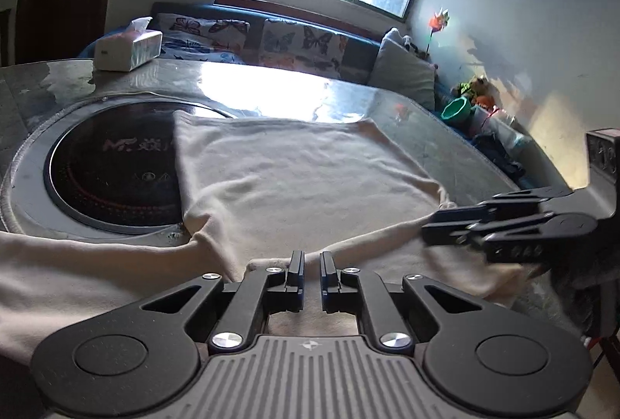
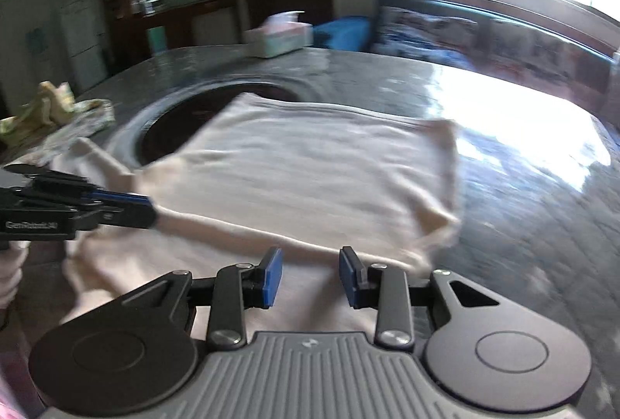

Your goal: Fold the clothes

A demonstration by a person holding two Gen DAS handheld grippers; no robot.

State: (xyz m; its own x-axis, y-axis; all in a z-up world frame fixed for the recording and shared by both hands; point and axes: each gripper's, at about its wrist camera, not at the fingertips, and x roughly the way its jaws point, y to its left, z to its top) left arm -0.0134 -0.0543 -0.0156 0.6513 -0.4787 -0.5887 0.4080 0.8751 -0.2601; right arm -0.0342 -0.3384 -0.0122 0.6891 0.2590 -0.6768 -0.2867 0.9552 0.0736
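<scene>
A cream garment (image 1: 302, 179) lies flat on the grey table (image 1: 445, 132), folded into a rough rectangle, with a loose part trailing off to the near left. My left gripper (image 1: 312, 256) hovers over its near edge with only a thin slit between its fingers, and nothing shows in the slit. In the right wrist view the left gripper (image 2: 149, 212) points at a fold of the garment (image 2: 302, 179). My right gripper (image 2: 310, 256) stands open above the near edge, with nothing between its blue pads. It shows blurred at the garment's right corner (image 1: 426, 225).
A round black hob (image 1: 112, 171) is set into the table, partly under the garment. A tissue box (image 1: 128, 47) stands at the far edge. A crumpled yellow-green cloth (image 2: 50, 105) lies at the left. A sofa with butterfly cushions (image 1: 294, 39) runs behind the table.
</scene>
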